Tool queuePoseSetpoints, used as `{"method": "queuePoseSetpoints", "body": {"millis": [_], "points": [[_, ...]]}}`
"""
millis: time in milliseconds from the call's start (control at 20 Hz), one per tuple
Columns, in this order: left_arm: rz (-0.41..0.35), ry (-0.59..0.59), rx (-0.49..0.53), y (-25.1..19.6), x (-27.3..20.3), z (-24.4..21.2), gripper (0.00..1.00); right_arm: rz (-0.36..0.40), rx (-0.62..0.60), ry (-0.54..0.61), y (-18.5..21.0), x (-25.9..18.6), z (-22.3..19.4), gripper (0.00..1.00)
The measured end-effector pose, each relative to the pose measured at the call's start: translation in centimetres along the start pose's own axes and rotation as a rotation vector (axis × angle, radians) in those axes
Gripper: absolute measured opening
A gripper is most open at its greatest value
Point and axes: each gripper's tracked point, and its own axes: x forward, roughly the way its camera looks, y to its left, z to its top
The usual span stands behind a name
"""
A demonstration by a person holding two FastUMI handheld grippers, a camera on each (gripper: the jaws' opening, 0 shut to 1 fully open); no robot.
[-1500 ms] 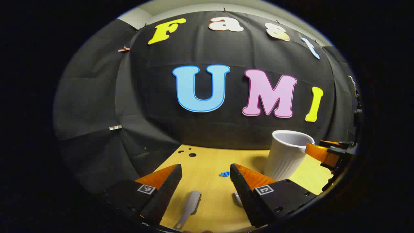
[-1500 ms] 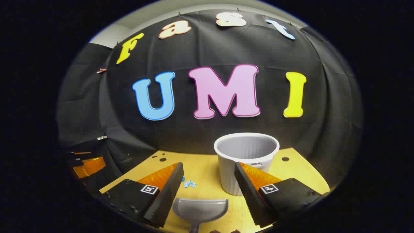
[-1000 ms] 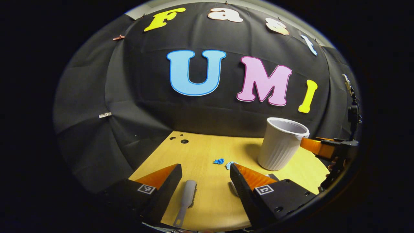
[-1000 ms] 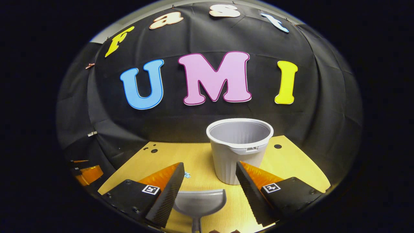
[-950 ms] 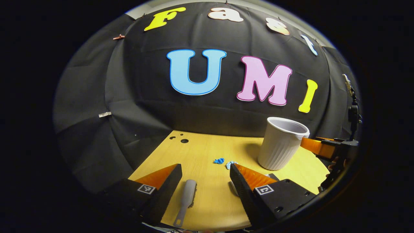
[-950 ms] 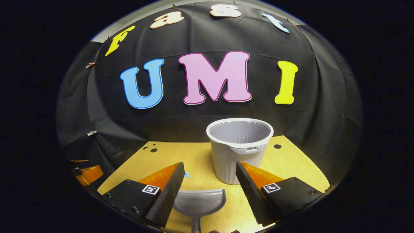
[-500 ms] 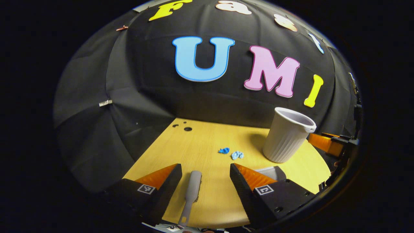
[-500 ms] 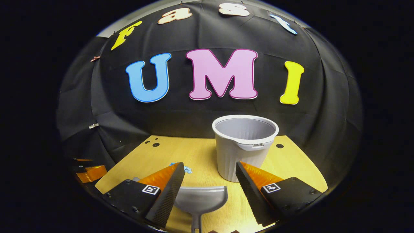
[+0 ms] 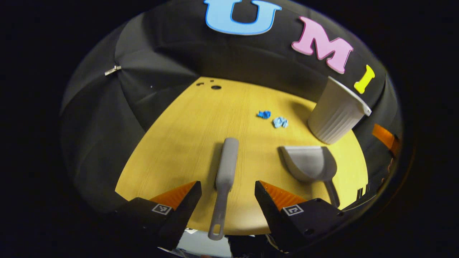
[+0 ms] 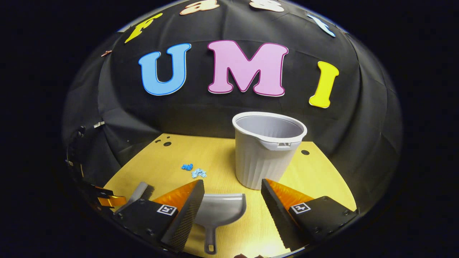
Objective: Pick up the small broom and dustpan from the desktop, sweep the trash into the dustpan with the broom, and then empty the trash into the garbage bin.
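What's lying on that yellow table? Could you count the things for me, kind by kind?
Small broom: 1
Dustpan: 1
Garbage bin: 1
Blue trash scraps: 2
Total: 5 things on the table

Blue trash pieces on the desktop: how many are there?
2. One darker blue piece and one paler blue piece lie close together on the desktop, left of the garbage bin and beyond the broom and dustpan. Smaller bits may be hidden.
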Motion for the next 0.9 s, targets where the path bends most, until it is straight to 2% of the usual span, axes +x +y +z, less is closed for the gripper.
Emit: {"method": "queuePoseSetpoints", "body": {"millis": [150, 250, 300, 400, 650, 850, 900], "points": [[-0.002, 0.087, 0.076, 0.8, 2.2, -1.7, 0.96, 0.024, 0.007, 0.04, 0.8, -0.3, -1.0, 0.99], [0.005, 0.141, 0.169, 1.3, 3.3, -2.7, 0.96, 0.029, -0.008, 0.051, 1.2, -1.0, -1.8, 0.99], [0.009, 0.161, 0.211, 1.5, 3.7, -3.1, 1.0, 0.026, -0.02, 0.052, 1.1, -1.3, -2.0, 0.99], [-0.002, 0.195, 0.254, 1.3, 4.6, -3.9, 0.96, 0.019, -0.027, 0.059, 1.1, -1.7, -2.2, 0.98], [0.027, 0.29, 0.256, 2.0, 5.8, -5.4, 0.94, -0.007, -0.069, 0.087, 1.2, -2.9, -3.9, 0.98], [0.014, 0.35, 0.205, 2.2, 6.9, -6.3, 0.91, -0.022, -0.05, 0.116, 1.3, -3.6, -5.0, 0.98], [0.023, 0.344, 0.197, 2.5, 7.3, -5.9, 0.82, -0.028, -0.038, 0.124, 1.4, -3.7, -5.2, 0.98]]}}
